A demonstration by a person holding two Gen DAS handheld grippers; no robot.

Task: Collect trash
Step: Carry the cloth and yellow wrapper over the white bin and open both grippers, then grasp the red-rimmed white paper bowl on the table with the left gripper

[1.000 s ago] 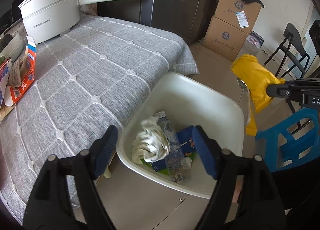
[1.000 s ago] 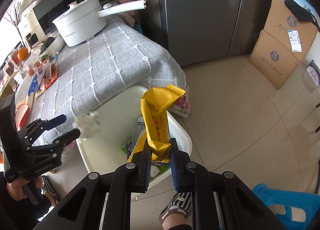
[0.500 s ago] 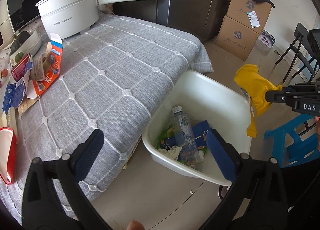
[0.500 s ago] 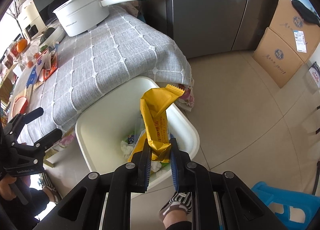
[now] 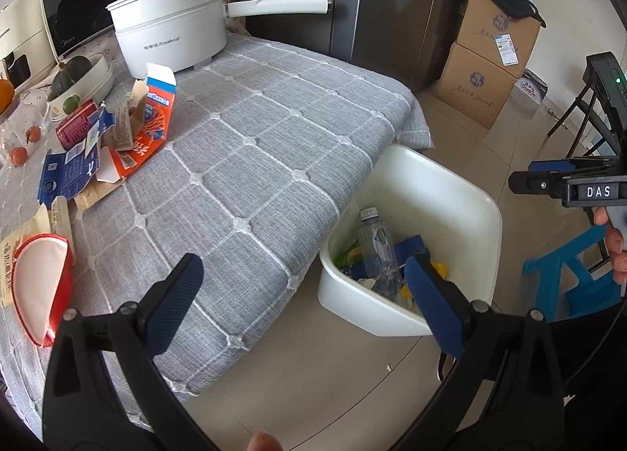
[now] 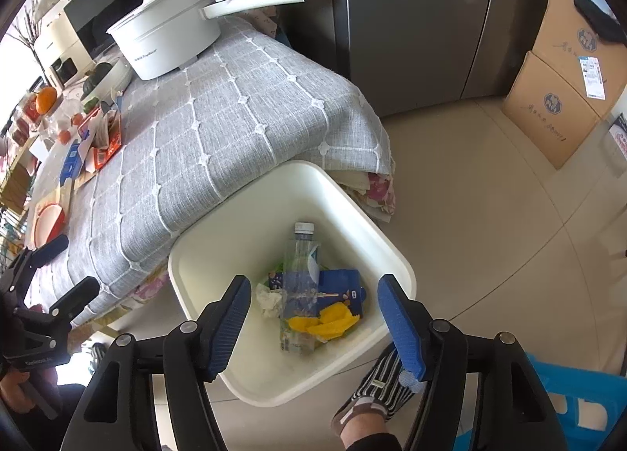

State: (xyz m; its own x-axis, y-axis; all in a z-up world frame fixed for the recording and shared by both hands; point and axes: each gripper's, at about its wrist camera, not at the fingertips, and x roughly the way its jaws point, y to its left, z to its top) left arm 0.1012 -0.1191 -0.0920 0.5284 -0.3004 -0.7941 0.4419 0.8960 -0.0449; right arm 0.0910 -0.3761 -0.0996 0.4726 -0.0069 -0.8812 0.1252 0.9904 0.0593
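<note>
A white bin (image 6: pixel 219 251) (image 5: pixel 462 192) stands on the floor at the table's corner. In it lie a clear plastic bottle (image 6: pixel 299 266), a blue carton (image 6: pixel 341 288), a crumpled tissue (image 6: pixel 270 300) and a yellow wrapper (image 6: pixel 327 321). My right gripper (image 6: pixel 315 323) is open and empty above the bin. My left gripper (image 5: pixel 301 296) is open and empty over the table edge, left of the bin. More trash lies on the table: an orange and blue carton (image 5: pixel 151 125), a red can (image 5: pixel 76 123), a blue box (image 5: pixel 62 176) and a red-rimmed packet (image 5: pixel 39 288).
A grey quilted cloth (image 5: pixel 254 160) covers the table. A white pot with a long handle (image 5: pixel 172 39) stands at its far side, a microwave (image 5: pixel 74 19) behind. Cardboard boxes (image 5: pixel 490 70) stand by the fridge (image 6: pixel 411 19). A blue stool (image 5: pixel 568 274) is right of the bin.
My right gripper has opened and the yellow wrapper has dropped into the bin. My left gripper has pulled back toward the table, open all along.
</note>
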